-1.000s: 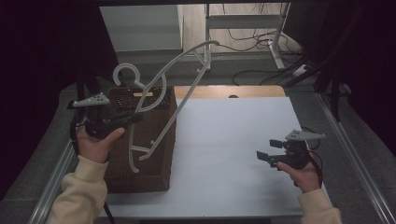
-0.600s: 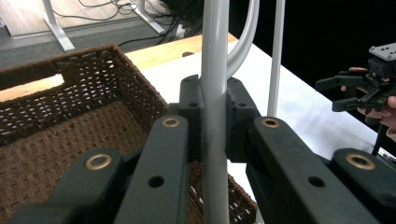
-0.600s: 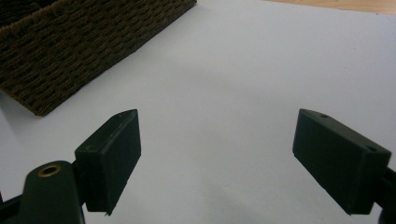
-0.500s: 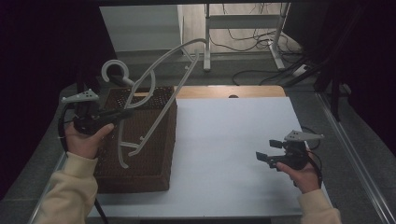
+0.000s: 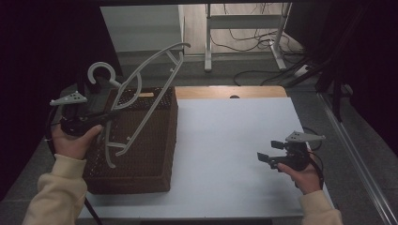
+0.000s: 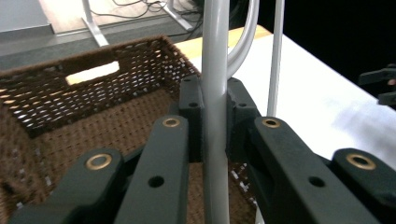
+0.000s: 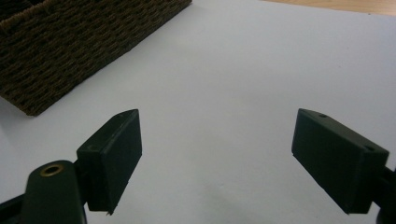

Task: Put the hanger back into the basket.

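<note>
Basket (image 6: 70, 121) interior behind clamped hanger (image 6: 215, 93)

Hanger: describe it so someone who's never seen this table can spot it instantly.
Start at the white table; on its left side stands a dark brown woven basket. Above the basket, tilted, hangs the hanger, with the left gripper shut on one of its bars. It is the pale grey plastic frame with a round hook at its upper left, light against the dark weave.

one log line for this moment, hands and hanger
left gripper: shut on hanger | hanger: tilted over basket | right gripper: open, empty, over table
</note>
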{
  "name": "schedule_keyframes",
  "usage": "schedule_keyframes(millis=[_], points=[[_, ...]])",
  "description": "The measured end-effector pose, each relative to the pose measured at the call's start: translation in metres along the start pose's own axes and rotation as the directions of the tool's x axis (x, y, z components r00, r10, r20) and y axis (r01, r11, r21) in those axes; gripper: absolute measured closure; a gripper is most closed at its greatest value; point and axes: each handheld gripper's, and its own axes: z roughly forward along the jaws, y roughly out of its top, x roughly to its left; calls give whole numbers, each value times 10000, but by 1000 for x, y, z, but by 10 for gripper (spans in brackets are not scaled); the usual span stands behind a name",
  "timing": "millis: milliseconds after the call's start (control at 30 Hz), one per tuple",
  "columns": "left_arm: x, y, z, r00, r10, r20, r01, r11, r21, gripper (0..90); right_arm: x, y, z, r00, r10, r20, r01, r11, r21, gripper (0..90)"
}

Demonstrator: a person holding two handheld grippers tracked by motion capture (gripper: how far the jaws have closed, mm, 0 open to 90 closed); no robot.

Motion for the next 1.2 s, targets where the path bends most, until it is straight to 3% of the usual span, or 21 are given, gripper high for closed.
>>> schedule_keyframes(millis=[233,400,900,1200], points=[[11,-6,-4,9997,50,-243,-49,10000,30,802,0,-1,1,10000,-30,11,30,10000,66,160],[19,-12,-7,9972,394,-638,-365,9983,453,802,0,-1,1,9999,27,98,-26,10000,-26,169],[38,-34,-6,9935,130,-1127,-30,9961,883,802,0,-2,1,9999,65,131,-64,10000,-17,170],[43,-44,-1,9889,198,-1472,-11,9920,1261,801,1,-2,1,9999,39,118,-39,10000,6,170]])
